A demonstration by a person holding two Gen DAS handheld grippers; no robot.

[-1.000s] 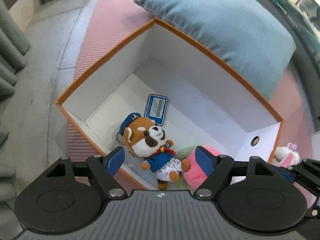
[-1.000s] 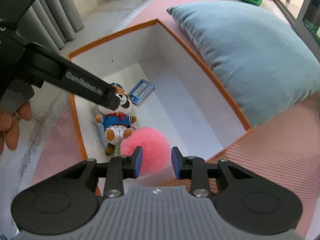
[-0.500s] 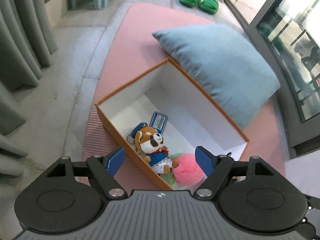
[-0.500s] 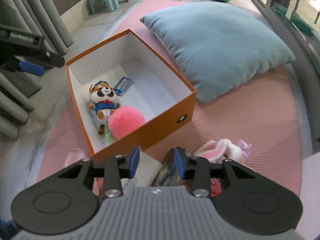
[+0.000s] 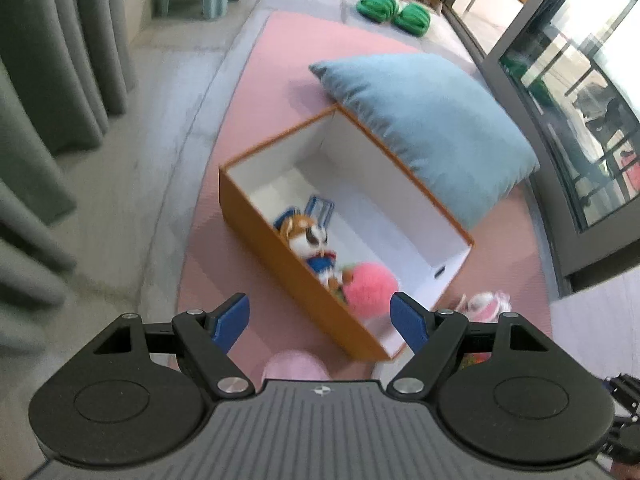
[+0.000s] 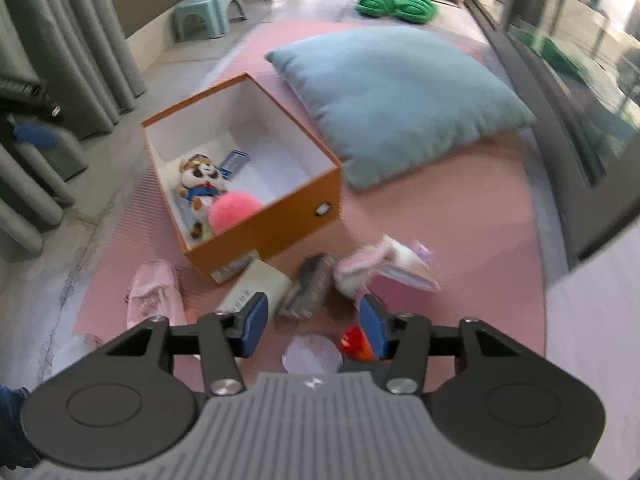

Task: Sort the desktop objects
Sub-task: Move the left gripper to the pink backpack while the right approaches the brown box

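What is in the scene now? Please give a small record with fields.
container: orange box, open on the pink mat
inside box: plush animal, pink pompom, blue card
outside box: pink-white plush, white box, pink pouch
beside box: blue pillow
left tool: open, empty
right tool: opening, nothing between its pads

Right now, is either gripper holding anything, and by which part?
Nothing is held. The left gripper is open and empty; the right gripper has its jaws opening, with nothing between them.
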